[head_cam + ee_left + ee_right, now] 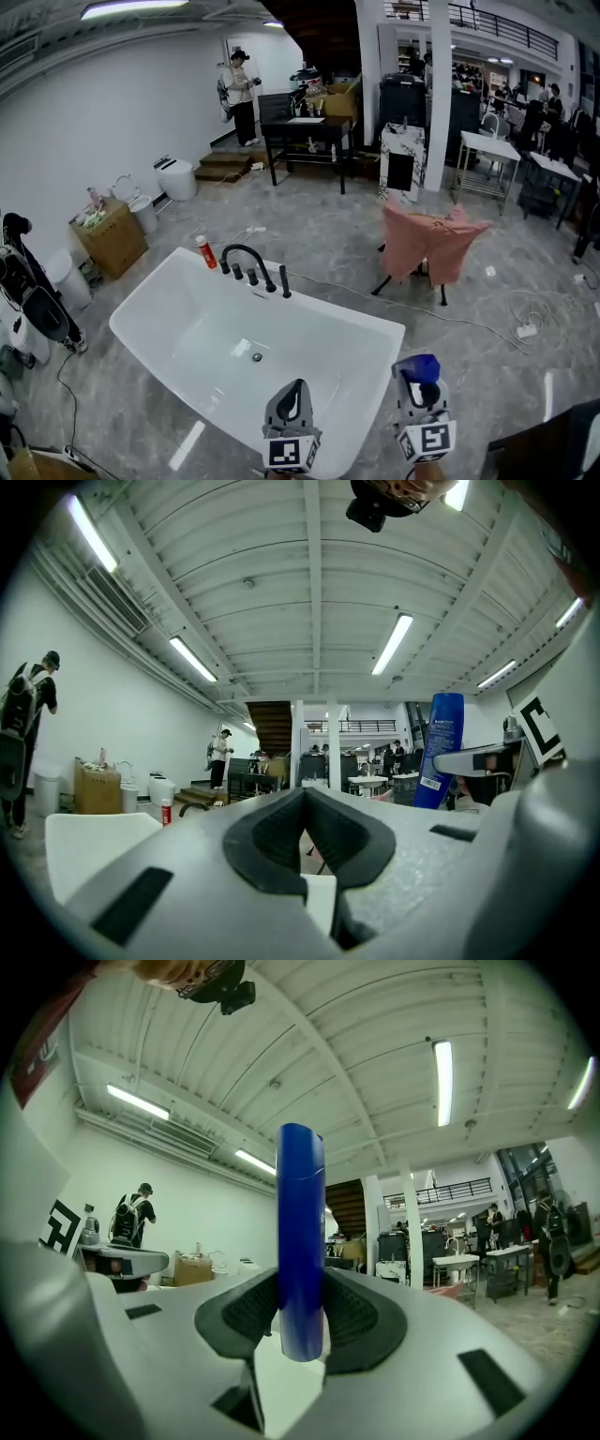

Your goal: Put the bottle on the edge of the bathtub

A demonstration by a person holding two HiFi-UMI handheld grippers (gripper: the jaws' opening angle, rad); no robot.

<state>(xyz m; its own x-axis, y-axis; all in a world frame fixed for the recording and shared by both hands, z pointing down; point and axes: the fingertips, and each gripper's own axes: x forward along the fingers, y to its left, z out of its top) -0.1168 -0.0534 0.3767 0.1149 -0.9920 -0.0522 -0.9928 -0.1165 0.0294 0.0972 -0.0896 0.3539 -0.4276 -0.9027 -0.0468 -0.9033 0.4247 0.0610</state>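
My right gripper [300, 1314] is shut on a tall blue bottle [300, 1241], which stands upright between the pads. In the head view the right gripper [419, 384] holds the blue bottle [423, 367] at the bottom right, just past the near right corner of the white bathtub [122, 323]. To its left, my left gripper [292, 394] hangs over the tub's near rim. Its tips meet with nothing between them. From the left gripper [302, 794] view the blue bottle [441, 752] shows at the right and the bathtub [94, 846] at the lower left.
A black faucet [246, 258] and a small red bottle [205, 252] stand on the tub's far rim. A chair under pink cloth [431, 244] stands beyond the tub. A cardboard box [111, 236] sits left, a black table [305, 131] and a person [241, 97] behind. Cables and a power strip [527, 330] lie at the right.
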